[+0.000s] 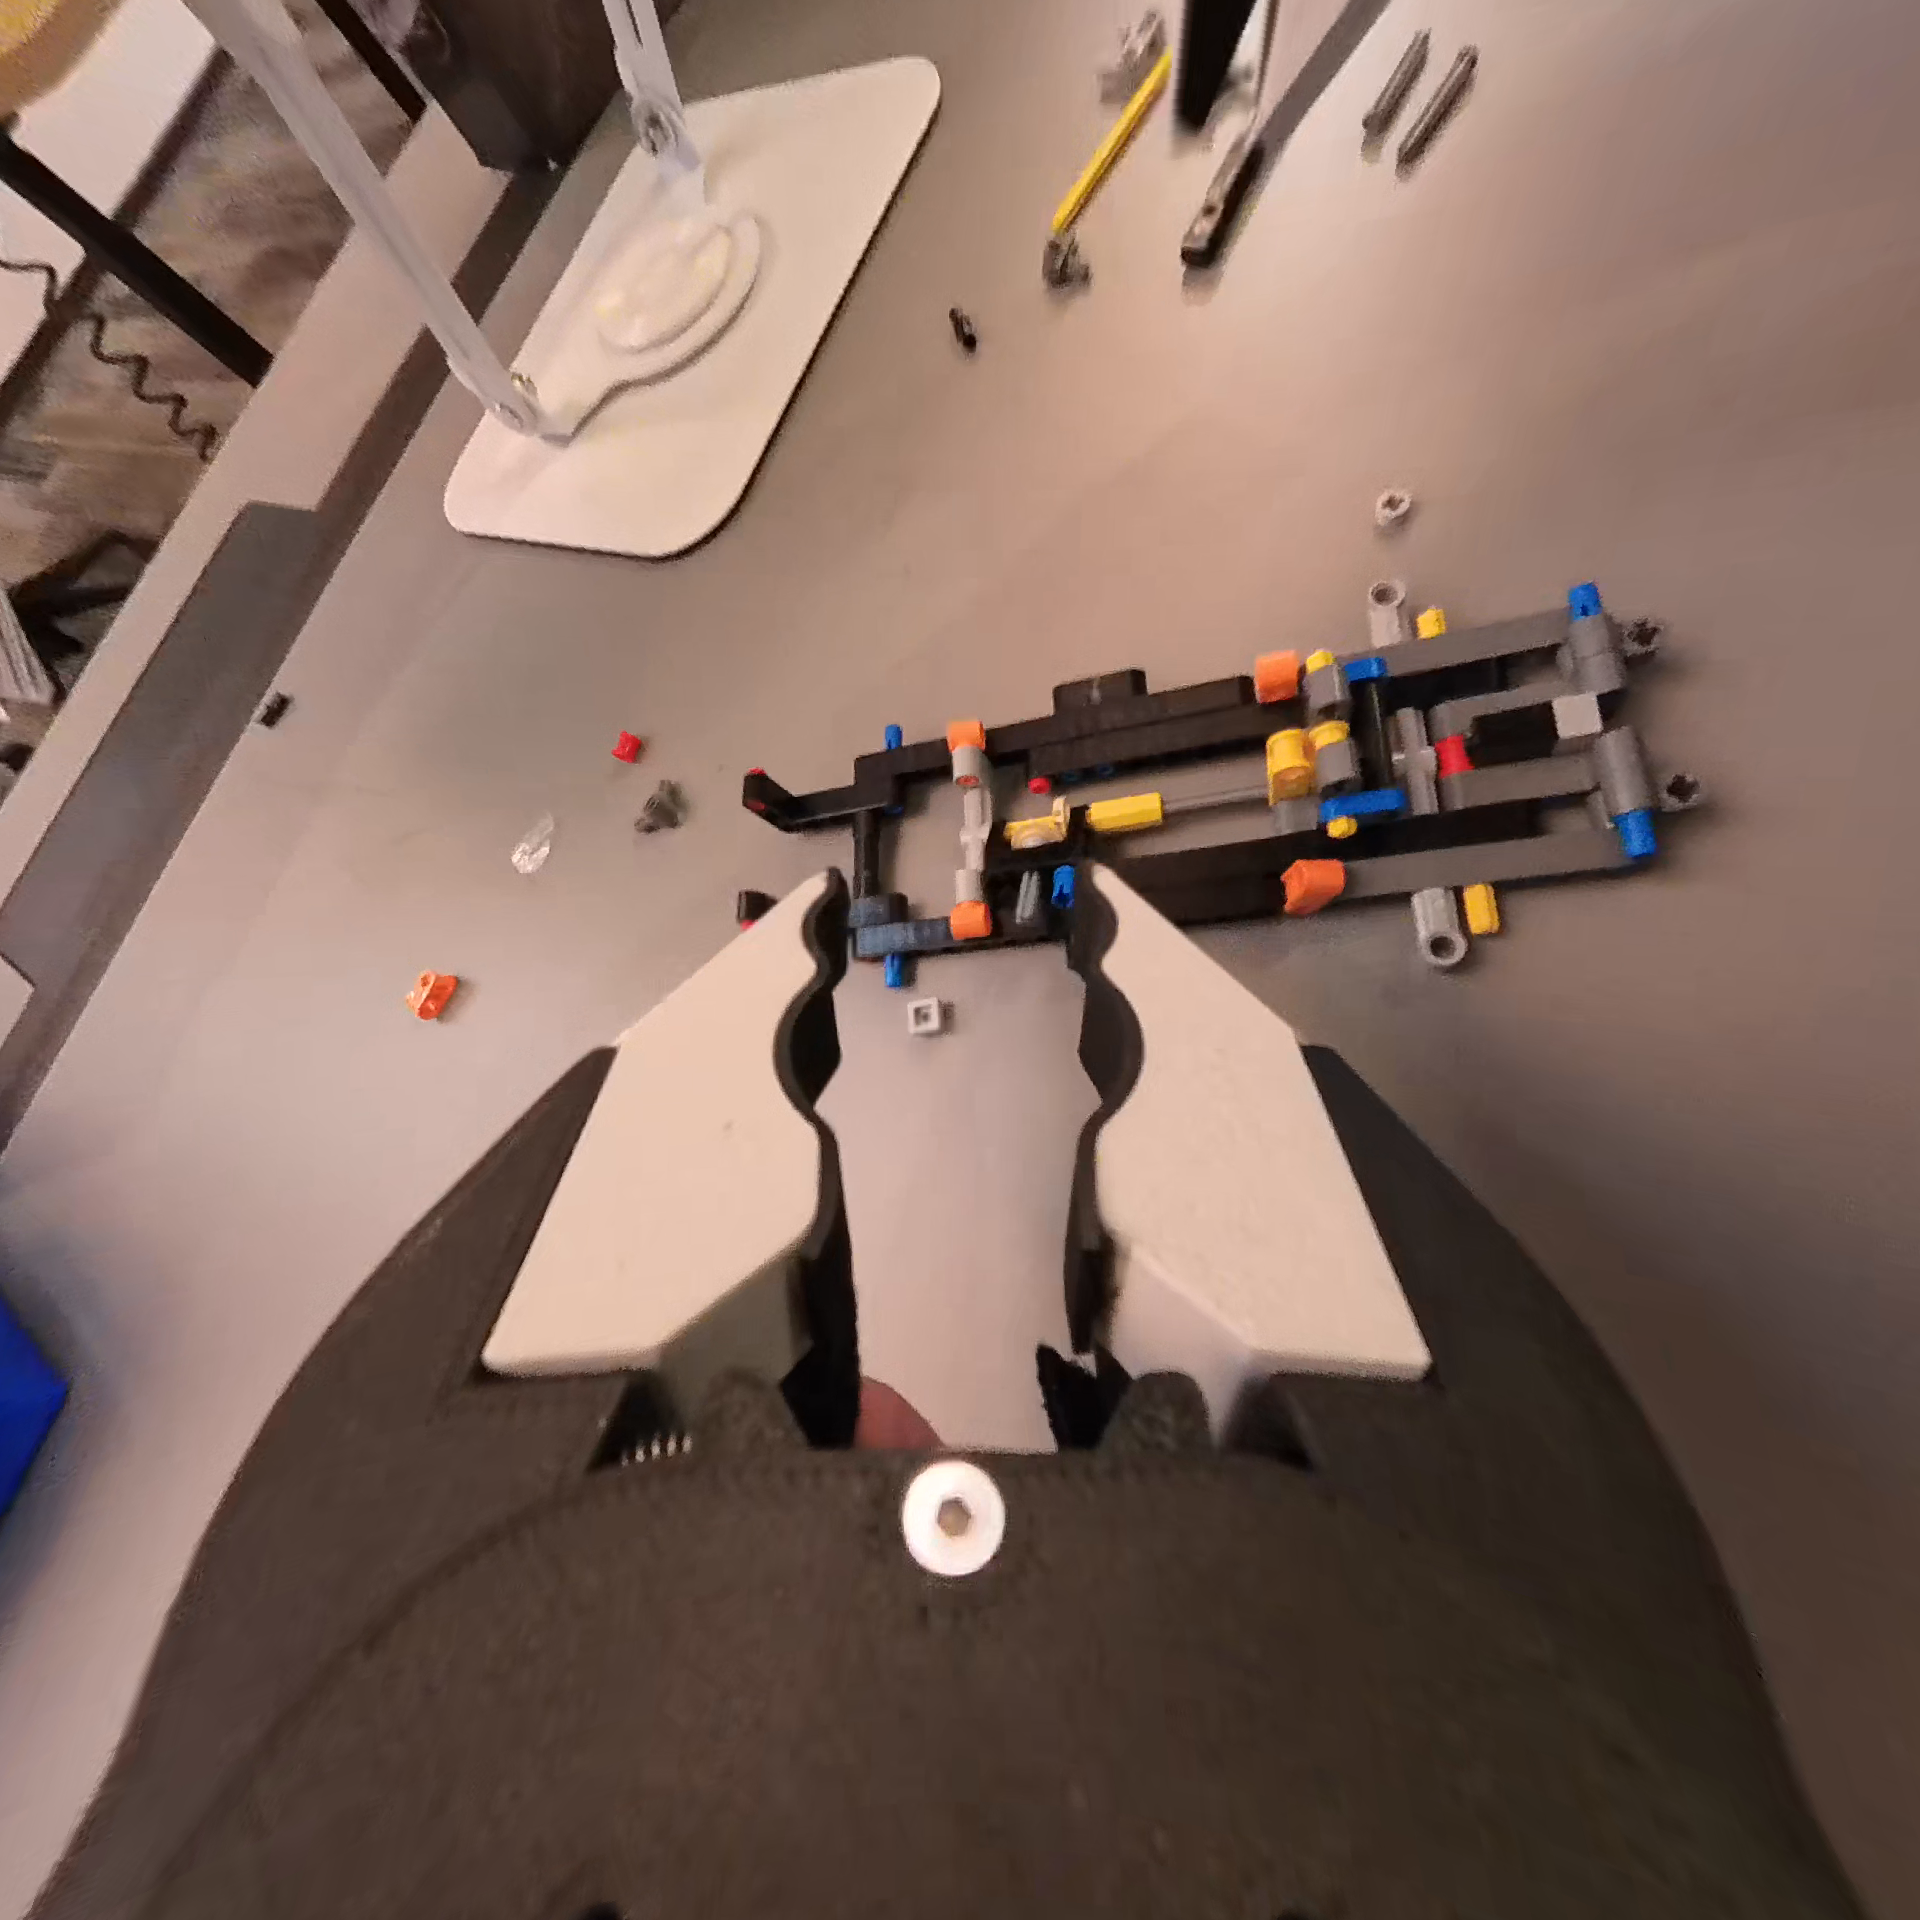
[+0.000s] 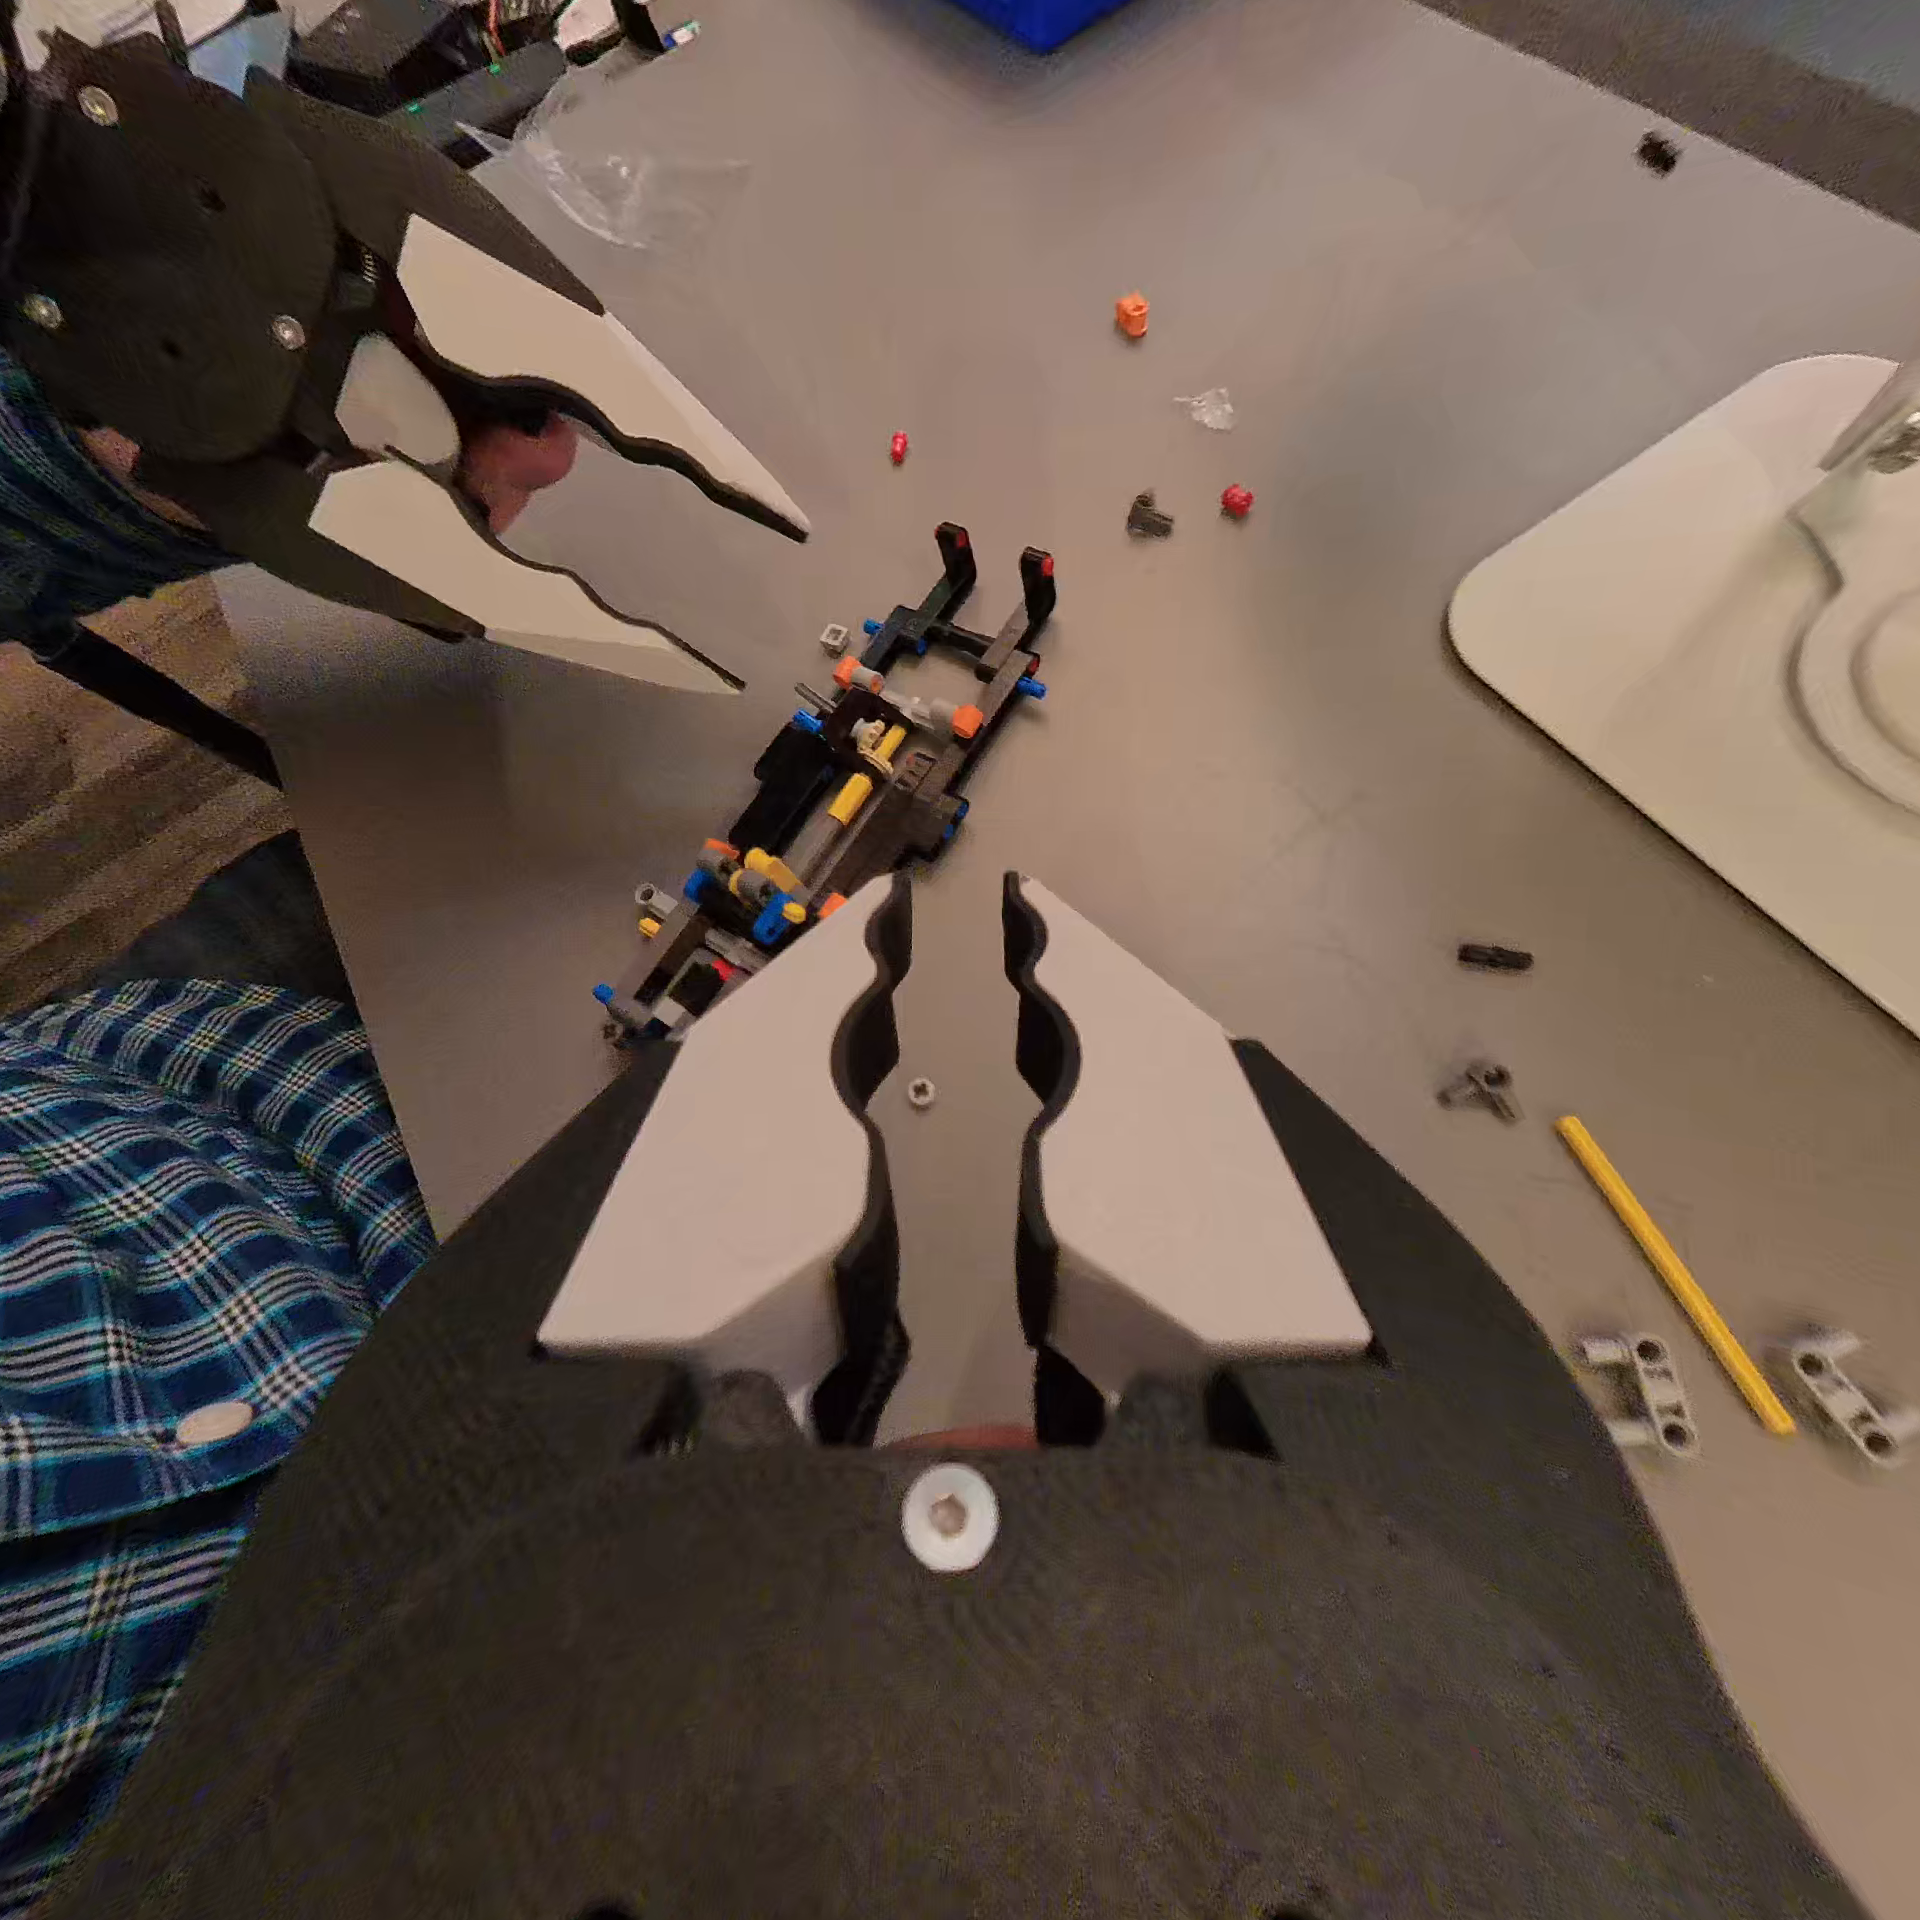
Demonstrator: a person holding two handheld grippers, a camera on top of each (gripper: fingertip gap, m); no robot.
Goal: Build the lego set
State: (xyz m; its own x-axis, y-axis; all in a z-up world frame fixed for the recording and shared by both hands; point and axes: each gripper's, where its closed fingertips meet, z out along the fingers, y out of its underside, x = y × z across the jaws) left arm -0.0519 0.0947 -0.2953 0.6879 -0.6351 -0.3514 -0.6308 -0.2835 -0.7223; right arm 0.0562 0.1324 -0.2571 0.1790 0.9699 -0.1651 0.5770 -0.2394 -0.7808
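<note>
The partly built lego chassis, black and grey beams with yellow, blue and orange pieces, lies flat on the grey table. My left gripper is open and empty. Its tips flank the chassis's near end without gripping it. A small grey square piece lies on the table between its fingers. In the right wrist view the chassis runs diagonally. My right gripper is open by a narrow gap and empty, beside the chassis's other end. A small grey bush lies between its fingers. The left gripper shows at upper left.
Loose pieces are scattered about: an orange piece, a red one, a black pin, a yellow axle and two light grey connectors. A white lamp base stands to the right. A plaid sleeve is at left.
</note>
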